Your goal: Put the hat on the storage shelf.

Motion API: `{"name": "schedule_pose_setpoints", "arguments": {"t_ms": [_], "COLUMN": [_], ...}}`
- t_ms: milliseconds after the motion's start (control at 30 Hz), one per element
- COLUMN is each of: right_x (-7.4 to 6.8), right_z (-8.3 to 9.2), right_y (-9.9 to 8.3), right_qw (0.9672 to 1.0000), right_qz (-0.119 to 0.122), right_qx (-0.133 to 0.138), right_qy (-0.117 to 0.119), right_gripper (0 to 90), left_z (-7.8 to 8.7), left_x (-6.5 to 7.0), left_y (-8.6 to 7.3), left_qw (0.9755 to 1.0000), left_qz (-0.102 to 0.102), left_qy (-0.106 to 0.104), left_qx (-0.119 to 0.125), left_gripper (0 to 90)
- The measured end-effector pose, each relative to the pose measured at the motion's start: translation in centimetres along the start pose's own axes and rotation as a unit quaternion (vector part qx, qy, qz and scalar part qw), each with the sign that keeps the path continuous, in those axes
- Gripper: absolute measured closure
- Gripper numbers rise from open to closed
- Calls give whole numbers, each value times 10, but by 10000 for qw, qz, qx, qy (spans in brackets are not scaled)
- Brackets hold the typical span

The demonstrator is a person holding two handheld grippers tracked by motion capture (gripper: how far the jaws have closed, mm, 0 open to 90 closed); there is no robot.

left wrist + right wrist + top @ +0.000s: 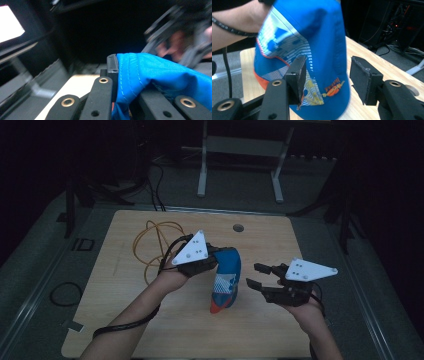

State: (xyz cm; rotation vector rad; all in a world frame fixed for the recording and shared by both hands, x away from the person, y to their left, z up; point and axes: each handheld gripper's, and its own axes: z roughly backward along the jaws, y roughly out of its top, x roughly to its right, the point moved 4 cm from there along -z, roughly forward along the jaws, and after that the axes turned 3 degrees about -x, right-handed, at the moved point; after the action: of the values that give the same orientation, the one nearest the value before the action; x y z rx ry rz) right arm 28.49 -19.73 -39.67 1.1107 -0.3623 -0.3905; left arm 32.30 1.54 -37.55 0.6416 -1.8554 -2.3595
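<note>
Over the middle of the wooden bench (150, 320), the left gripper (212, 260) pinches a blue garment (227, 280), lifting it. The right gripper (257, 276), jaws spread, hovers beside it, not yet gripping.

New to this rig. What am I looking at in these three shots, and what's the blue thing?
No robot here: a person holds a two-jaw gripper in each hand over a wooden table. The high view looks down from above; each of the other two comes from a camera riding on one gripper. The left gripper is shut on a blue fabric item with orange trim and printed graphics, held up off the table; its own view shows the blue cloth pinched between the jaws. The right gripper is open and close to the fabric, not gripping it. An orange cable lies looped on the table.
</note>
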Motion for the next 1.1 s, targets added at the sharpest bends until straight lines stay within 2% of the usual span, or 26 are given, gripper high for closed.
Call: {"name": "schedule_pose_setpoints", "arguments": {"t_ms": [133, 167, 200, 233, 267, 300, 367, 400, 467, 567, 633, 733, 800, 967, 1000, 1100], "right_x": [-8, -9, -11, -12, -13, -14, -15, -15, -13, -10, -6, -2, 1, 5, 5, 9], "right_z": [-4, -4, -4, -3, -2, -2, 0, 0, 1, 2, 5, 11, 16, 23, 24, 30], "right_y": [-4, -5, -6, -6, -6, -6, -6, -6, -6, -6, -5, -3, 0, 6, 8, 13], "right_qw": [10000, 10000, 9999, 9999, 9997, 9995, 9993, 9994, 9996, 9996, 9995, 9991, 9990, 9982, 9981, 9971], "right_qz": [10, 33, 99, 139, 248, 311, 364, 337, 273, 202, 96, 50, -24, -23, -8, -17], "right_qx": [-1, 1, 9, 35, 53, 44, -1, -2, -57, -57, 44, 158, 245, 378, 381, 440], "right_qy": [61, 66, 30, 12, -30, -62, -69, -61, -94, -172, -285, -399, -366, -469, -490, -614], "right_gripper": [459, 459, 459, 467, 524, 539, 691, 759, 900, 900, 900, 900, 900, 900, 900, 900], "left_z": [-3, -4, -5, -7, -8, -9, -12, -12, -13, -11, -9, -5, -3, -1, 1, 5], "left_x": [4, 6, 7, 7, 8, 9, 10, 11, 11, 11, 9, 6, 5, 8, 10, 12], "left_y": [3, 3, 3, 2, 2, 2, 1, 1, 2, 2, 2, 1, 0, -1, -2, -5], "left_qw": [9992, 9981, 9978, 9976, 9972, 9974, 9972, 9972, 9975, 9979, 9982, 9989, 9990, 9993, 9989, 9986], "left_qz": [45, 77, 91, 100, 114, 99, 95, 136, 83, 83, 114, 57, 43, 6, -108, -156], "left_qy": [-349, -550, -591, -635, -692, -684, -715, -700, -664, -608, -544, -452, -436, -379, -401, -352], "left_qx": [171, 282, 304, 257, 257, 218, 218, 232, 213, 226, 228, 82, 66, -64, -195, -359], "left_gripper": [900, 900, 900, 900, 900, 900, 900, 900, 900, 900, 900, 900, 900, 888, 888, 808]}}
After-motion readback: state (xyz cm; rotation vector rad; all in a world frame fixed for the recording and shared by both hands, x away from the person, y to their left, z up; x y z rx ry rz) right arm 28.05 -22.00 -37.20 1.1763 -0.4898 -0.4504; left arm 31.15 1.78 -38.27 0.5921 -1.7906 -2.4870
